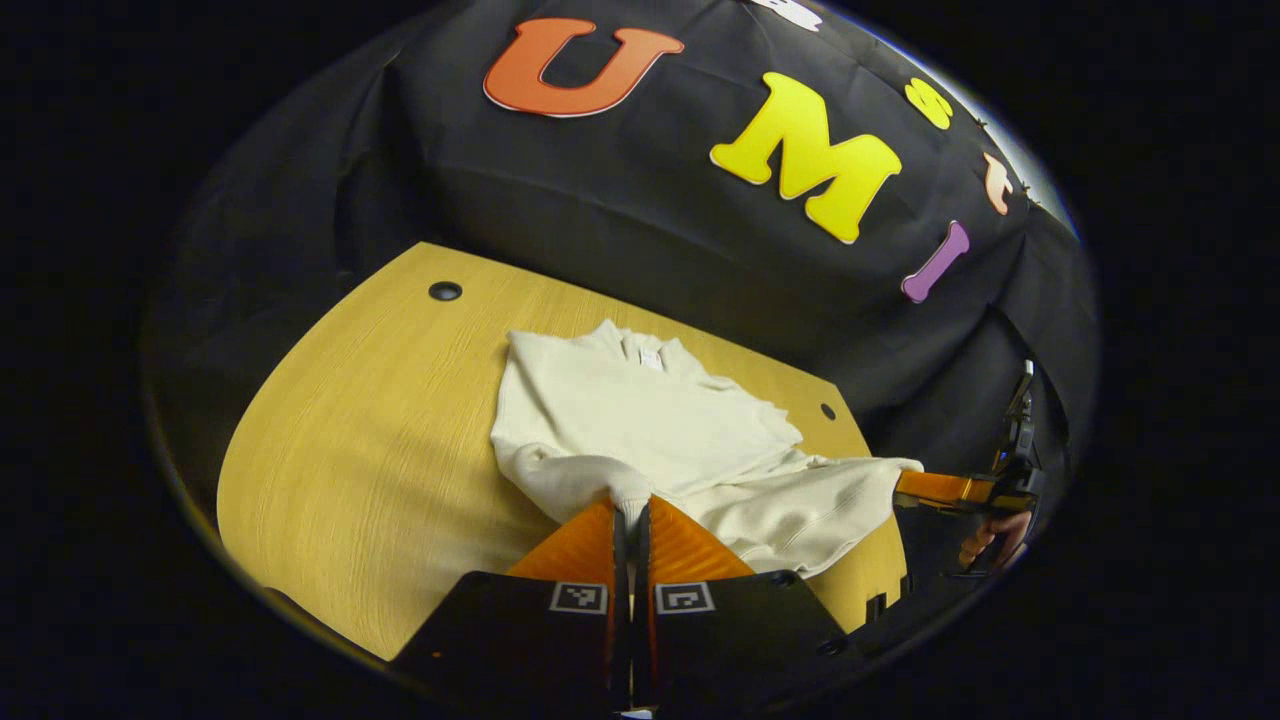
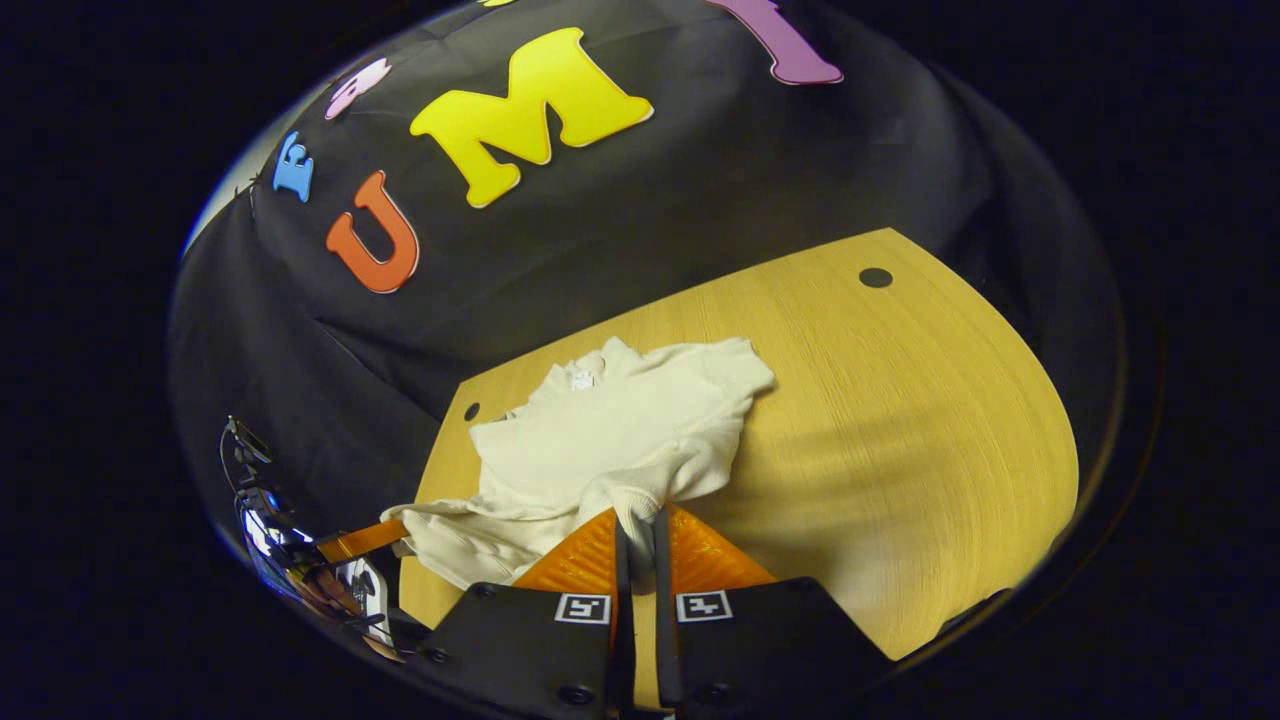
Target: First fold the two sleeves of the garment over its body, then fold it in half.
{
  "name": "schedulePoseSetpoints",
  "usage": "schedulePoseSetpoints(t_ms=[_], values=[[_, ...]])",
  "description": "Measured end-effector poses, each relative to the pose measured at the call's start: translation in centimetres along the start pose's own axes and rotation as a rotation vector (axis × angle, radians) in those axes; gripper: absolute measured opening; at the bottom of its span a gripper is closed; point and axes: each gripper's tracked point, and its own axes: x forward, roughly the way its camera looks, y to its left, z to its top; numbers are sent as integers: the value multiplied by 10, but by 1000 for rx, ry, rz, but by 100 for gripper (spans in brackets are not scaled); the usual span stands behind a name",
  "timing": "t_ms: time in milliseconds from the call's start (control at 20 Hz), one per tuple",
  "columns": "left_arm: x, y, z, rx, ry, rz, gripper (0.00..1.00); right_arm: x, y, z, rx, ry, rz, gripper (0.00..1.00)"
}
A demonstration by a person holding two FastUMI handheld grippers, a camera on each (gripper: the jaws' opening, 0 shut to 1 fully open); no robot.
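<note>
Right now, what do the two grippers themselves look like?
Both match: the left gripper and the right gripper each have two ridged orange fingers on a black body carrying two small square black-and-white markers. No cables are visible.

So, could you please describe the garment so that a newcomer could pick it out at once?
Start at the yellow wooden table before the black cloth wall. On it lies the garment, a cream sweatshirt with crumpled fabric. Each orange-fingered tool, left tool and right tool, pinches an edge of it.
</note>
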Motion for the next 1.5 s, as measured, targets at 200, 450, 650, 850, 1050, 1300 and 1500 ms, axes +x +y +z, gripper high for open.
schedulePoseSetpoints(t_ms=[200,450,650,850,1050,1300,1500], values=[[21,-9,69,4,-73,-22,4,18,23,60,-9,-45,35,9],[65,-13,146,16,-127,-50,4,67,43,129,6,-66,52,9],[127,8,177,10,-137,-38,4,132,34,159,28,-60,26,9],[187,43,175,-15,-128,-15,4,205,5,158,51,-25,-8,9],[246,64,160,-52,-100,-16,4,261,-29,146,116,6,-51,10],[298,81,140,4,-55,43,4,303,-59,128,86,-19,-128,9],[315,85,139,36,-70,75,5,323,-68,118,51,-66,-204,14]])
